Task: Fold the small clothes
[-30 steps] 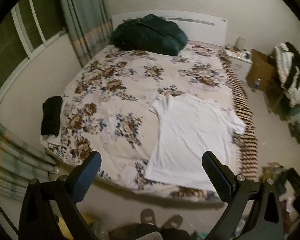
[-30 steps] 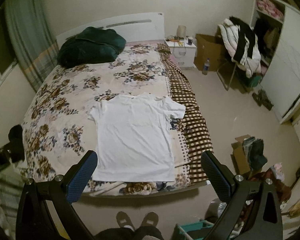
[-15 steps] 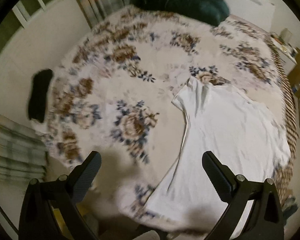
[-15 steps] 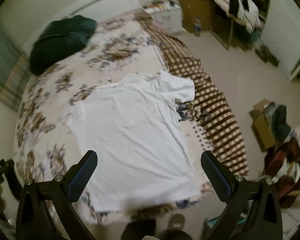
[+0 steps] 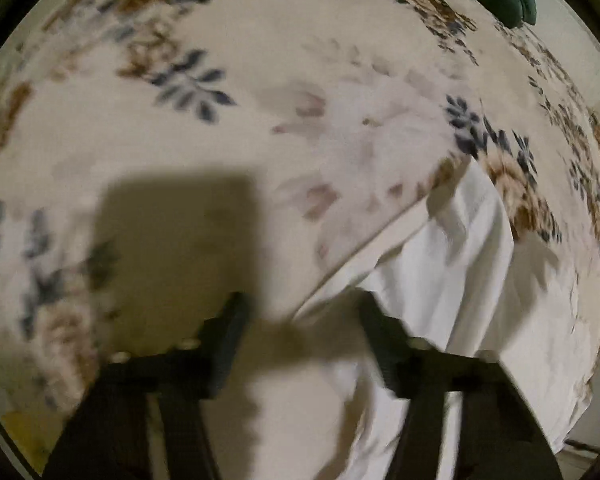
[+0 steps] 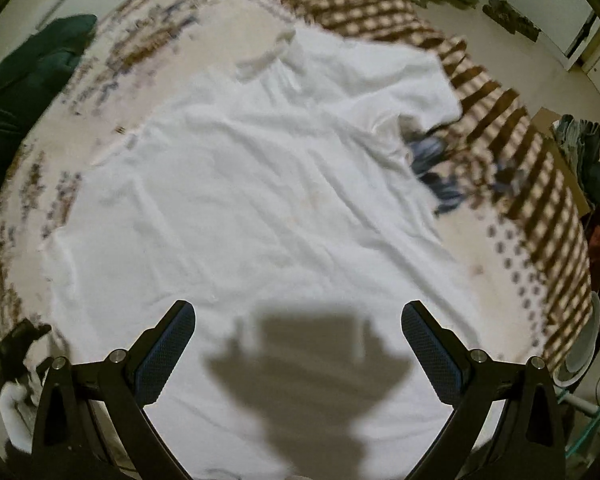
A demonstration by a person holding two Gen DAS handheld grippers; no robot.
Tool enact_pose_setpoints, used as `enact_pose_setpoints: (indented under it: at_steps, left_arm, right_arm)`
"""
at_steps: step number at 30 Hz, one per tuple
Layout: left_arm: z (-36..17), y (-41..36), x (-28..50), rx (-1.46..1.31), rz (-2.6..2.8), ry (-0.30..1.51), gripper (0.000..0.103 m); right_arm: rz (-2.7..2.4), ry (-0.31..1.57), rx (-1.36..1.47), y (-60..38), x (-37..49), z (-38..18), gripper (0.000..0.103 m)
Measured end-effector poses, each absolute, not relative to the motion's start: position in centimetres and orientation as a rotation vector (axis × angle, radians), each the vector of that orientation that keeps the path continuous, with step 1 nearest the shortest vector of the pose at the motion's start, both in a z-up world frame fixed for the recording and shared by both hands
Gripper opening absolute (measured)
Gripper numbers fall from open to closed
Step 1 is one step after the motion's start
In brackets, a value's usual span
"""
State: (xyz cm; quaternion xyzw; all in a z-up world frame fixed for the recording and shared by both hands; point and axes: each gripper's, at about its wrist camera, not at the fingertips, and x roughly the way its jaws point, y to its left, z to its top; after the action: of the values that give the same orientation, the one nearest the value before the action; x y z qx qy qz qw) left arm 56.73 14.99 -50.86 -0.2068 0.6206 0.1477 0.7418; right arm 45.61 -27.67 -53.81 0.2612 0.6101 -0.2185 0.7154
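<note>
My shirt (image 6: 260,208) lies flat on the bed (image 5: 260,80), unfolded; all folding remains. Left claw (image 5: 300,316) and right claw (image 6: 298,320) gape, empty.

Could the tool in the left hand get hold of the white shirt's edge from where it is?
Probably yes. The left tool is open and sits right over the white shirt where its side edge lies on the flowered bedspread, with nothing between them.
</note>
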Motion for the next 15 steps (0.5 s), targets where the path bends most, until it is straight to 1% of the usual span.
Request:
enact_pose_setpoints:
  at_steps: [1,2,5,8,10,12,13,15]
  left_arm:
    - [-51.1,14.8,56.9,-0.454,0.319,1.349,0.021]
    - [-51.0,14.6,56.9,-0.451,0.314,1.327,0.001]
    - [-49.6,14.6,55.4,-0.422,0.337,1.250,0.000]
    - [-48.4,16.2,53.4,-0.440,0.386,1.216,0.000]
    - [-48.1,17.8,52.4,-0.535,0.374,1.214,0.000]
    - [-48.3,18.9,51.8,-0.693,0.279,1.211,0.001]
    - [-48.7,19.0,51.8,-0.760,0.229,1.211,0.002]
    - [-49.6,18.6,52.3,-0.833,0.170,1.233,0.009]
  right_arm:
    - [-0.489,1.362,0.575,-27.6,46.0,-55.2,0.103]
    - [-0.491,1.370,0.573,-27.5,45.9,-55.7,0.103]
    - [-0.497,1.397,0.558,-27.0,46.0,-57.6,0.103]
    - [-0.497,1.404,0.565,-27.1,46.4,-58.8,0.103]
    - [-0.497,1.406,0.570,-27.0,46.7,-59.3,0.103]
    - [-0.493,1.418,0.575,-27.0,47.0,-59.7,0.103]
    - [-0.489,1.427,0.575,-27.0,47.3,-59.9,0.103]
    - [-0.475,1.443,0.568,-26.6,47.9,-60.4,0.103]
